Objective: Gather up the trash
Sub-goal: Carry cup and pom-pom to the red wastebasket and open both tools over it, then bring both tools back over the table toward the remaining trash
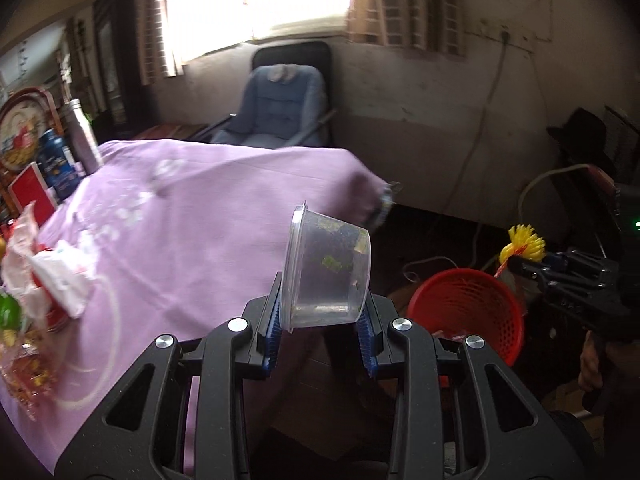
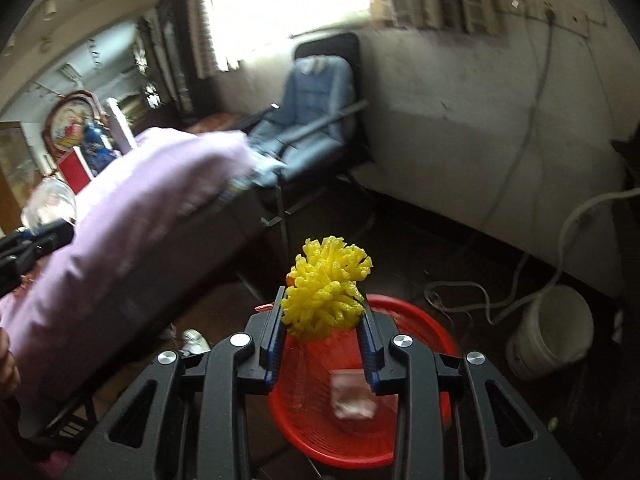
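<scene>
Trash for collection is carried in both grippers: a clear round plastic tub (image 1: 326, 270), tipped on its side with dark scraps and bits of green and yellow inside, is pinched at its base between the blue pads of the left gripper (image 1: 323, 322), and a yellow foam fruit net (image 2: 326, 292) sits between the pads of the right gripper (image 2: 323, 330), the left pad touching it, though whether the right pad presses on it cannot be told. Directly below the net stands a red mesh plastic basket (image 2: 400, 320) on the dark floor, holding a blurred pale wrapper (image 2: 354, 394). The right wrist view alone looks into the basket and shows a white plastic bucket (image 2: 550, 332) near it by the wall. The left wrist view alone shows the top of the table under a lilac cloth (image 1: 192, 216), with crumpled white and red wrappers (image 1: 52, 276) near its left edge and bottles and tins at its far corner. The tub hangs just past the table's right edge, with open floor between the table and the basket; a grey padded chair (image 1: 276, 108) stands by the far wall.
</scene>
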`<action>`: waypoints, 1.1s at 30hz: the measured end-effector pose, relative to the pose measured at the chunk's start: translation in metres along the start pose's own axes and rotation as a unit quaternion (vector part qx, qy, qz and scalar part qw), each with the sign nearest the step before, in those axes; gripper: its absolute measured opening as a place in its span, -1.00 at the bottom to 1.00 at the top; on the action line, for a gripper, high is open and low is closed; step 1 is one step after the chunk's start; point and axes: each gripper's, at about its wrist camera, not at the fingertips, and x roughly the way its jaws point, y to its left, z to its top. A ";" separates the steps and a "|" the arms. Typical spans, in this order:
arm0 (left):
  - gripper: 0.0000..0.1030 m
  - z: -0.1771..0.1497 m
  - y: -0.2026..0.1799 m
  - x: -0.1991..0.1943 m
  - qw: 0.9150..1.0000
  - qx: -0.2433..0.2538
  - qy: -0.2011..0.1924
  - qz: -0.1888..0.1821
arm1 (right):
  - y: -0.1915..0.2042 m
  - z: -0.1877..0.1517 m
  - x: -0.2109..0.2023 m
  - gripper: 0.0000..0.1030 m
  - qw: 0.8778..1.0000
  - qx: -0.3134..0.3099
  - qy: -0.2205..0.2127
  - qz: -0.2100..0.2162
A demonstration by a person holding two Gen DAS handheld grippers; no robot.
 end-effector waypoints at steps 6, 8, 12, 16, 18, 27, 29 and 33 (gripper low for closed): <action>-0.36 -0.002 -0.035 0.022 0.999 0.030 0.030 -0.031 | -0.027 -0.012 0.007 0.05 0.999 0.035 0.008 0.001; -0.36 -0.003 -0.045 0.030 0.998 0.040 0.042 -0.039 | -0.034 -0.011 0.003 0.13 0.999 0.043 -0.006 -0.002; -0.36 -0.004 -0.073 0.051 0.994 0.067 0.066 -0.062 | -0.051 -0.010 -0.004 0.32 0.997 0.072 -0.035 -0.012; -0.34 0.003 -0.107 0.074 0.989 0.091 0.083 -0.085 | -0.072 -0.008 -0.004 0.32 0.993 0.111 -0.045 -0.003; -0.34 0.008 -0.122 0.082 0.986 0.098 0.090 -0.101 | -0.080 -0.008 -0.004 0.32 0.991 0.127 -0.047 -0.002; 0.71 0.021 -0.114 0.072 0.991 0.069 0.072 -0.092 | -0.084 -0.012 -0.005 0.36 0.988 0.143 -0.053 0.015; 0.72 0.023 -0.106 0.070 0.992 0.060 0.075 -0.083 | -0.079 -0.012 -0.003 0.37 0.989 0.140 -0.050 0.020; 0.77 0.020 -0.091 0.063 0.995 0.057 0.063 -0.044 | -0.068 -0.009 -0.006 0.51 0.989 0.132 -0.054 0.029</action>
